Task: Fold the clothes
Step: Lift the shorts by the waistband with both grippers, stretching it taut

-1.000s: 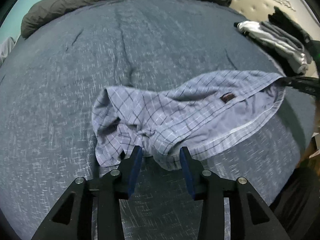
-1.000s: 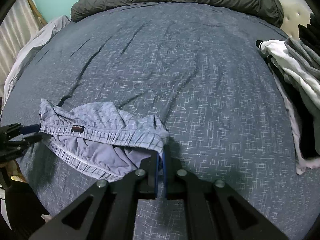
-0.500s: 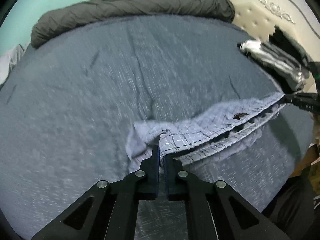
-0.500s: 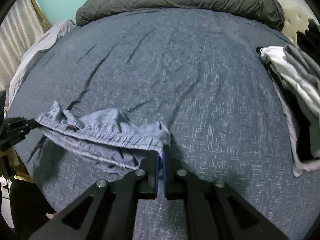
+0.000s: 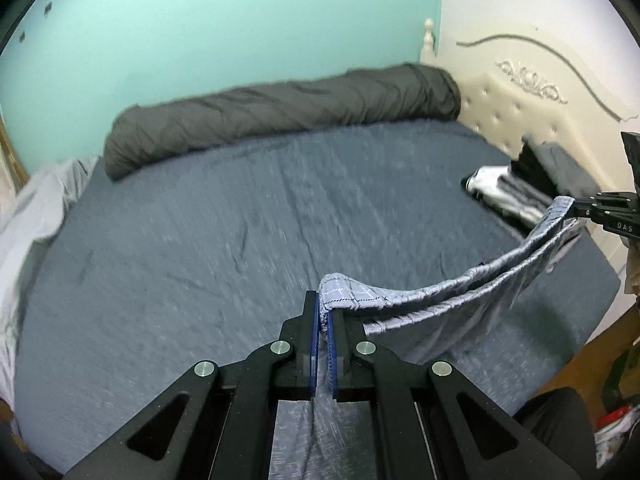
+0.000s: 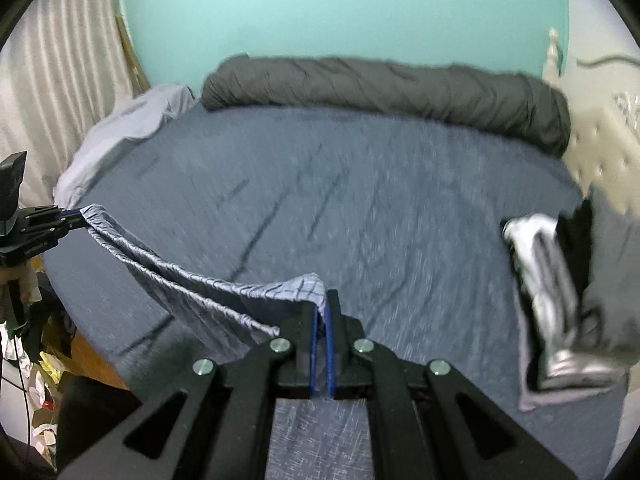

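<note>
Nearest to where I stand at the edge of the bed point(image 5: 224, 216), the left gripper point(image 5: 324, 320) is clamped tight on one end of the waistband of a pair of pale blue checked shorts point(image 5: 452, 300), the cloth pinched between its blue pads. The right gripper point(image 6: 322, 316) is closed just as firmly on the other end of the band, so the shorts hang slung between the two, lifted clear above the near side of the bed with the legs drooping below the band. They look light and limp: the gathered waistband sags in a shallow curve between the holds and the thin cloth beneath falls in loose folds, so it will drape wherever it is laid and will not keep a crease by itself. The band's ends are the sound places to hold, since the elastic gives the pads something thicker to bite. Further along the bed, toward the headboard point(image 5: 516, 92) side, sits a stack of clothes point(image 6: 560, 292) in white, grey and black, folded I think, though motion blur makes that hard to judge. At the far side of the bed a rolled dark grey duvet point(image 5: 280, 116) lies against the turquoise wall point(image 5: 240, 20).
</note>
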Motion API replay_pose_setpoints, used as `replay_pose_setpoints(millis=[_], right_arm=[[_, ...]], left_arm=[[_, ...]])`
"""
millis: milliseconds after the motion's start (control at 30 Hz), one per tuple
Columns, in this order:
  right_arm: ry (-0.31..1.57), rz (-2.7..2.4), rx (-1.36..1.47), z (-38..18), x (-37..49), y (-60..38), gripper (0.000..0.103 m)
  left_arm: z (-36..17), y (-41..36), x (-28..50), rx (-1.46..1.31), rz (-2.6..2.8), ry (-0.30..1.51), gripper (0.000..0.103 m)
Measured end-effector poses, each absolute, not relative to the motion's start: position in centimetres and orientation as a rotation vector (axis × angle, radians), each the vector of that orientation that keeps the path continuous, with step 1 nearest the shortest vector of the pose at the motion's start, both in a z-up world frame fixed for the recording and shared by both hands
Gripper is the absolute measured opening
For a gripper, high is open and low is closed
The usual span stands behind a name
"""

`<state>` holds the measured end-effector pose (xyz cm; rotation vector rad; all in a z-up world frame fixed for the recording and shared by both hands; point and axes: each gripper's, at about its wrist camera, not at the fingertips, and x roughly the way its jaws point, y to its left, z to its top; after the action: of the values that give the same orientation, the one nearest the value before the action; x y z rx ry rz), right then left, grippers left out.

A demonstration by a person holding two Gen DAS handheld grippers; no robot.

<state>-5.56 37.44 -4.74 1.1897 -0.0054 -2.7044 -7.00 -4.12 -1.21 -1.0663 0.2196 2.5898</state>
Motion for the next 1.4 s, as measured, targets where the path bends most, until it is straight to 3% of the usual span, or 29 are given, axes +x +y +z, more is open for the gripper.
replay_pose_setpoints(millis=[233,567,833,1400], right_arm=[[0.041,-2.738,1.094,1.0,-3.2,36.6,0.003],[0.027,-2.709,1.125,1.2,-1.1,37.2,0.003],[-0.068,-2.650,1.308,-4.5,-5.6,38.5,0.003],[-0.145,-2.573,1.615,-20.2,-25.4,42.0,0.003]], left_arm=[[3.9,-3.9,-4.7,-0.974,2.625,0.233,0.004],[3.8,-3.3,-3.3,-1.011,2.595,0.256,0.004],[-3.8,-2.1,-9.1,-1.202,2.535,0.239,0.004],[-20.0,-0.9,-29.1,-1.498,2.427,0.079,0.004]])
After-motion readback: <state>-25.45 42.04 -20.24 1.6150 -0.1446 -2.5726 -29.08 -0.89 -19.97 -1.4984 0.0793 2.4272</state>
